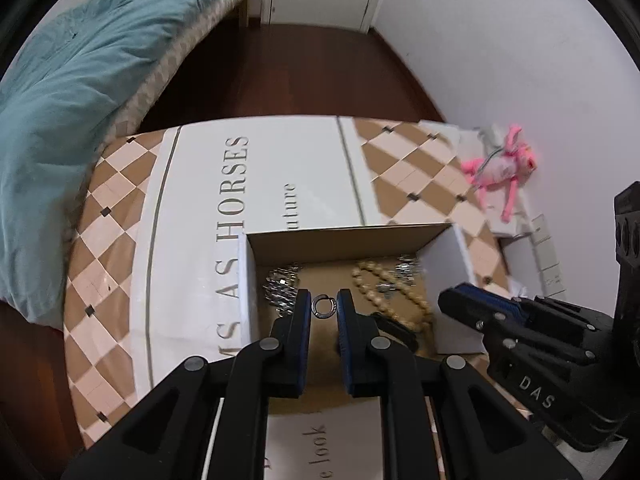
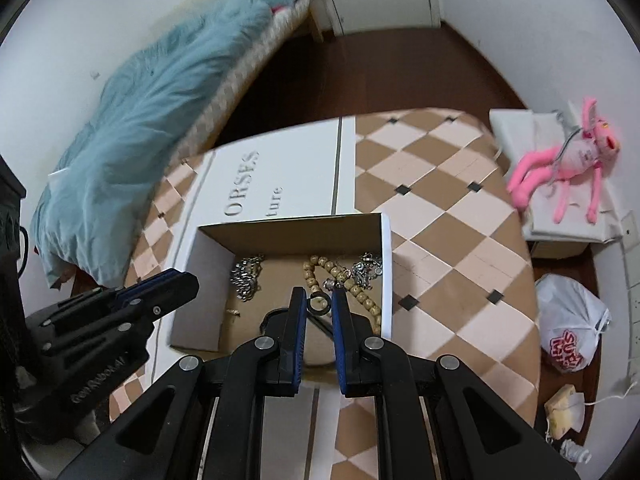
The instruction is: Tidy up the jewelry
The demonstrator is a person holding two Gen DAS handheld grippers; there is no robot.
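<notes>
Each tool pinches a small ring (image 1: 323, 306) above the box (image 1: 448, 256).

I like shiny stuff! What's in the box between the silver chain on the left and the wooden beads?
Mostly bare cardboard floor of the box separates the silver chain from the wooden beads. The right wrist view shows it best.

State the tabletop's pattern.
Tan and cream diamond checks with small black squares; the tabletop shows best in the right wrist view.

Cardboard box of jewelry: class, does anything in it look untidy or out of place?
Yes. In the cardboard box, the beaded bracelet and silver chains lie loose and tangled on the bottom, unsorted. Each gripper pinches a small ring above them.
</notes>
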